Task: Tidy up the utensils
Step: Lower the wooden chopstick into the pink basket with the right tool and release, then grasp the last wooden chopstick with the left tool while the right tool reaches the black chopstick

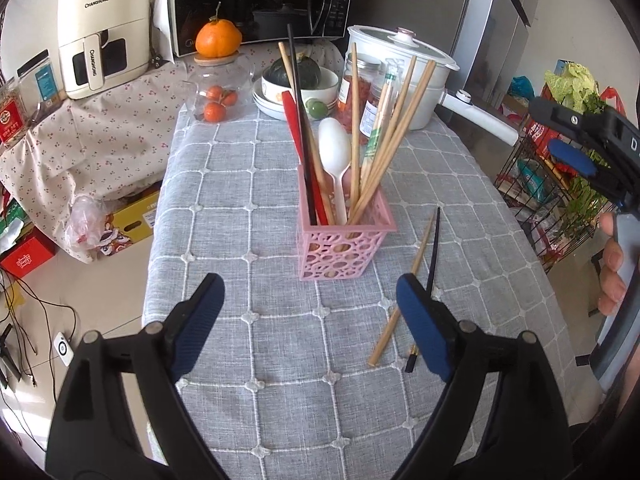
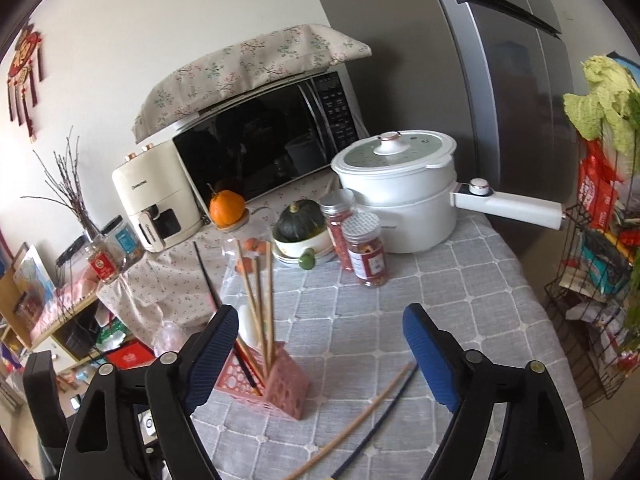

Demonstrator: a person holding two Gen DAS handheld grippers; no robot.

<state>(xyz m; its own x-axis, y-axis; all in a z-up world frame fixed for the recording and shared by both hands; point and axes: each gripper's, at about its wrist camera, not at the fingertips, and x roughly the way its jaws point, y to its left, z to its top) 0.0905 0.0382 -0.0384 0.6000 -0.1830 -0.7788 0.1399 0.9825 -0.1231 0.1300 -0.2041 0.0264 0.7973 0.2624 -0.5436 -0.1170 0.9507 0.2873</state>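
Note:
A pink cut-out utensil holder (image 1: 344, 240) (image 2: 280, 388) stands upright on the grey checked tablecloth (image 1: 280, 360). It holds several wooden chopsticks, a black chopstick, a red utensil and a white spoon (image 1: 335, 148). To its right a loose wooden chopstick (image 1: 402, 296) (image 2: 360, 412) and a loose black chopstick (image 1: 434, 248) (image 2: 384, 420) lie flat on the cloth. My left gripper (image 1: 308, 282) hangs open in front of the holder with nothing between its fingers. My right gripper (image 2: 320, 312) is open too, above the loose chopsticks, holding nothing. One of its blue pads (image 1: 568, 156) shows at the right edge.
At the back stand a white electric pot (image 1: 404, 64) with a long handle, two red-filled jars (image 2: 366, 256), a bowl with a green squash (image 1: 300, 80) and a glass jar of oranges (image 1: 216, 96). Microwave (image 1: 256, 0) and air fryer (image 1: 104, 28) sit behind. A wire rack (image 2: 592, 312) stands right of the table.

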